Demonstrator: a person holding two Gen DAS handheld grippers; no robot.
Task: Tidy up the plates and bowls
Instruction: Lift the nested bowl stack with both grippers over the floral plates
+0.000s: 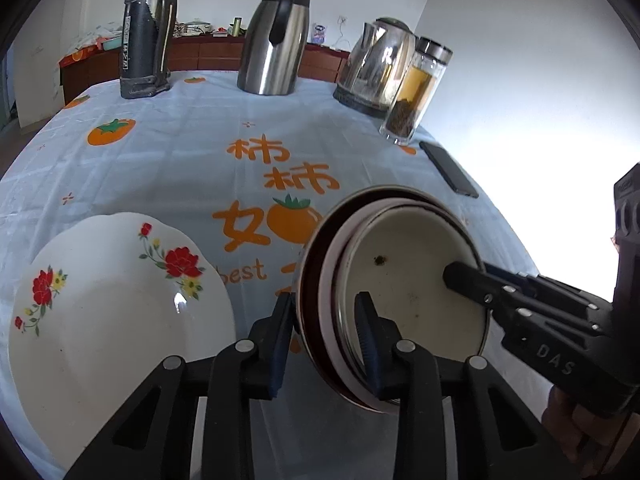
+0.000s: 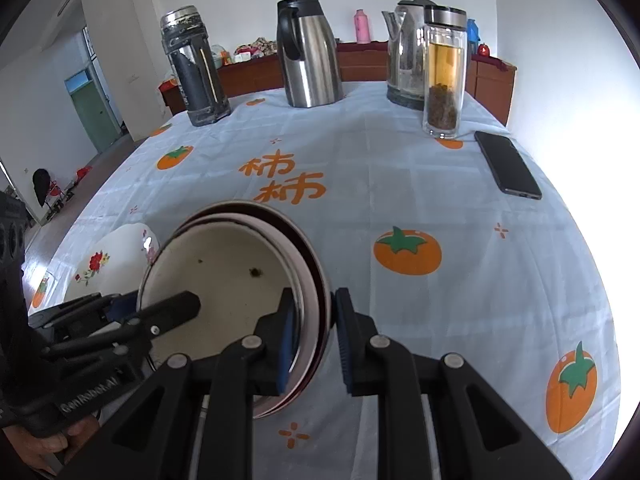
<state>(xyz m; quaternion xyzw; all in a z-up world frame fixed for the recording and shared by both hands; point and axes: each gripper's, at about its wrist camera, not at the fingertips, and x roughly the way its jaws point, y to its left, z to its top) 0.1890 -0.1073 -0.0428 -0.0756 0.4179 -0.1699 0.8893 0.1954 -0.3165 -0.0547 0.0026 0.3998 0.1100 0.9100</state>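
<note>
The left gripper [image 1: 326, 334] straddles the near-left rim of a stack of nested round metal bowls with cream insides and dark red edges [image 1: 404, 280]; its blue-padded fingers [image 1: 368, 336] sit one inside and one outside the wall, and whether they press on it cannot be told. The right gripper [image 2: 314, 332] straddles the opposite rim of the bowl stack [image 2: 224, 280] the same way, its inner pad against the wall and its outer pad a little off. At nine o'clock of the stack lies a white scalloped plate with red flowers [image 1: 112, 312], just beside it. All rest on a pale blue tablecloth printed with orange persimmons [image 2: 400, 184]. At twelve o'clock stand a steel carafe [image 1: 276, 40], a kettle [image 1: 376, 68] and a glass tea bottle [image 1: 416, 92]; a black phone [image 1: 448, 168] lies at two o'clock.
</note>
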